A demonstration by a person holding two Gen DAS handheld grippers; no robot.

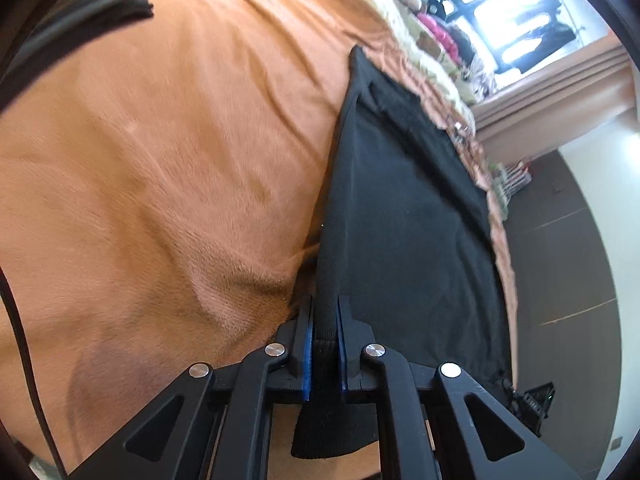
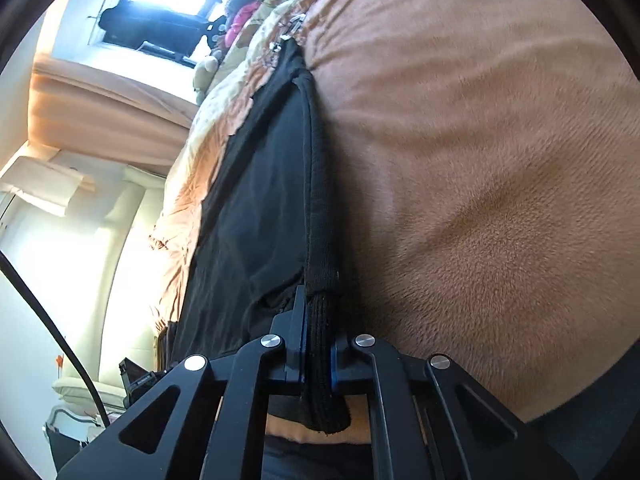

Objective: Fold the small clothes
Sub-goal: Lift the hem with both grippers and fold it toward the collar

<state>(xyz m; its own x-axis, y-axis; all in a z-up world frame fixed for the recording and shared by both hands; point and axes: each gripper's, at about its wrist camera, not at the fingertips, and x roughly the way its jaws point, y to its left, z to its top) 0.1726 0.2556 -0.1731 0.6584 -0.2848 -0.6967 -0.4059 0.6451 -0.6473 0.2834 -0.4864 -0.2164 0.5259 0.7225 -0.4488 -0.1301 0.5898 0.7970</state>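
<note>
Black garment [image 1: 408,216] — plain orange blanket [image 1: 160,160].

No legible text, labels, brands, numbers or signs in either wrist view.
</note>
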